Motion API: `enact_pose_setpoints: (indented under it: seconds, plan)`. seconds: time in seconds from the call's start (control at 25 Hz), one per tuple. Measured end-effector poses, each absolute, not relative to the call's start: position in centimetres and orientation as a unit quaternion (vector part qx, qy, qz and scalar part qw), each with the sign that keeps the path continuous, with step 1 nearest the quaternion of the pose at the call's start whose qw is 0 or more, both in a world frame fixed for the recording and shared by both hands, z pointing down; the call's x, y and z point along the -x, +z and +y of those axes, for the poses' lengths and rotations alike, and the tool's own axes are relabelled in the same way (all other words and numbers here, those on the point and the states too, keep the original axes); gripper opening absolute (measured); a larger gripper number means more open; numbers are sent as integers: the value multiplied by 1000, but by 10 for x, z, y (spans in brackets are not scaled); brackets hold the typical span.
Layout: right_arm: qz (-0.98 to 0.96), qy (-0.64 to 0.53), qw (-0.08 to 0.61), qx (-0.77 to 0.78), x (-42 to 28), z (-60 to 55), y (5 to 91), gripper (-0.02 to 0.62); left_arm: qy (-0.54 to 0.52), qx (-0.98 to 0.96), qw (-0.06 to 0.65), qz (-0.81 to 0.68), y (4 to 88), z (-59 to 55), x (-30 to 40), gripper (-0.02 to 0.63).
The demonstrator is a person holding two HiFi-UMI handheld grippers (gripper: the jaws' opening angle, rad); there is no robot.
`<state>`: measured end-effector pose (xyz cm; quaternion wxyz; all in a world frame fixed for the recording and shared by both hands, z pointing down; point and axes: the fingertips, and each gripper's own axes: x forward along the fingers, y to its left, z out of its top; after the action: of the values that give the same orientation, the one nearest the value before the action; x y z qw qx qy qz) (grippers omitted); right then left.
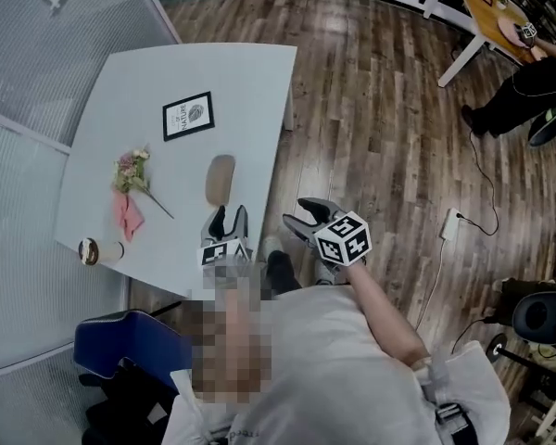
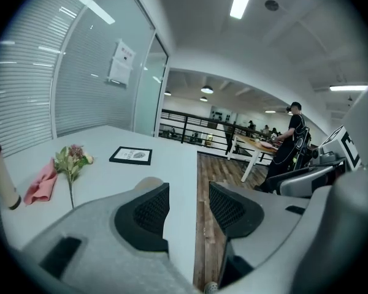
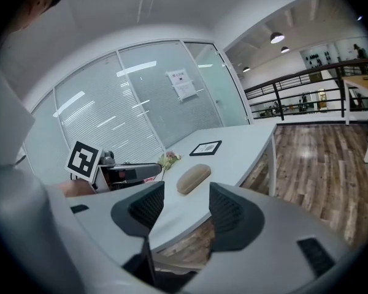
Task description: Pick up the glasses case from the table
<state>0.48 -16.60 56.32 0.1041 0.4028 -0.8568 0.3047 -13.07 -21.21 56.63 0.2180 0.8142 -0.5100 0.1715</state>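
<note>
Two empty grippers: left gripper (image 1: 230,215) and right gripper (image 1: 296,213), fingers spread on both; glasses case (image 1: 220,180) lies on the tabletop (image 1: 246,82) just beyond the left gripper; best to straddle its narrow width squarely before closing.

Black-framed print (image 1: 188,116) lies flat on the far side. Flower sprig (image 1: 134,176) sits left of it and nearer, blooms far, stem running near-right. Pink cloth (image 1: 128,216) touches the sprig on its near side. Pale bottle (image 1: 100,250) with dark cap stands upright at the near-left corner, apart from the cloth. Blue chair (image 1: 130,341) near left. Frosted glass partition (image 1: 37,72) along the left. Wood floor (image 1: 371,109) to the right, white power strip (image 1: 451,222) with cable on it. Person in black (image 1: 519,86) far right.
</note>
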Motion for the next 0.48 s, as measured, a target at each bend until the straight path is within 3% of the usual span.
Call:
enact_pose_setpoints:
  seconds: [0.48]
  plan:
    - [-850,316,130,-401,31,-209,572,224,159,-805,252,-513,584,-266,175,196]
